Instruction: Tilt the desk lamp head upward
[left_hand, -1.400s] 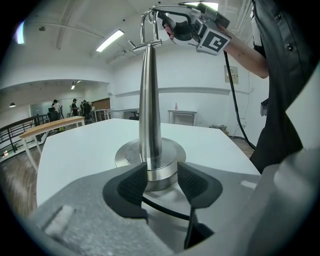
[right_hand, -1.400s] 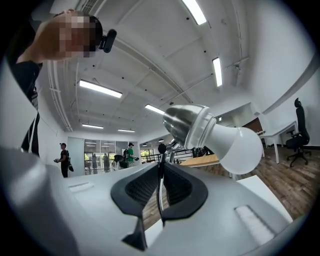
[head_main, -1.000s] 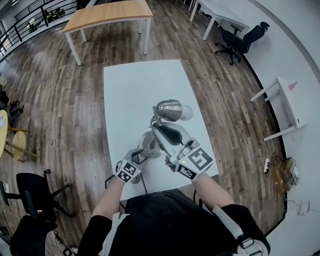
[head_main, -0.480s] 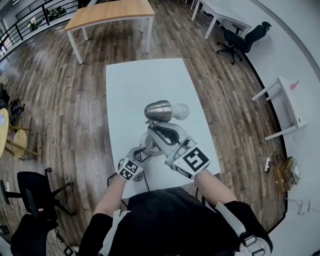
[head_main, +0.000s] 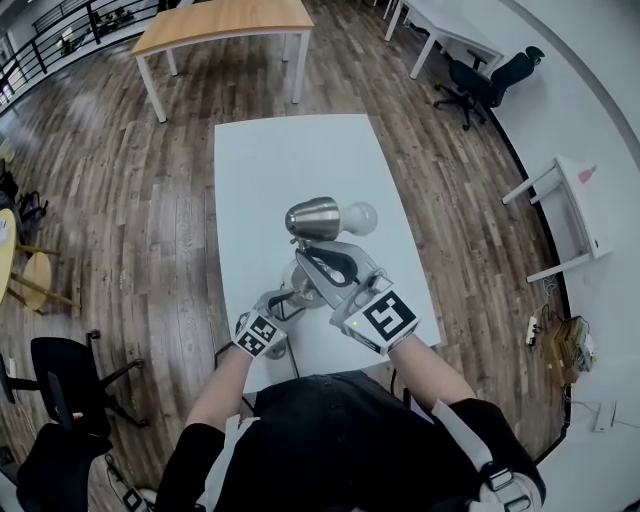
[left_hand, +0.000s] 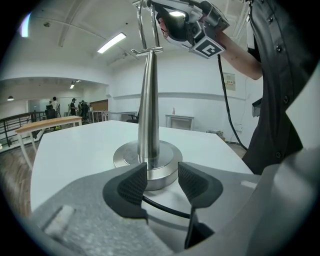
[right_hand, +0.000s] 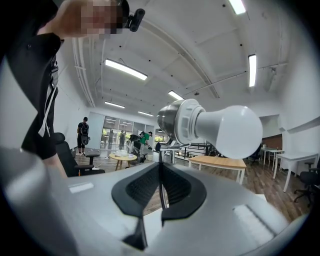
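Right claw (right_hand: 161, 172) clenches the thin lamp rod (right_hand: 163, 195); left claw (left_hand: 161, 172) hangs released at the lamp base (left_hand: 125, 155).

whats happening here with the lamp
A person is working on a desk lamp with two handheld grippers on a white table. The left gripper sits low at the lamp base, its jaws apart, with the stem seen between them. The right gripper is shut on the thin wire bracket just below the lamp head, whose bulb points roughly level.
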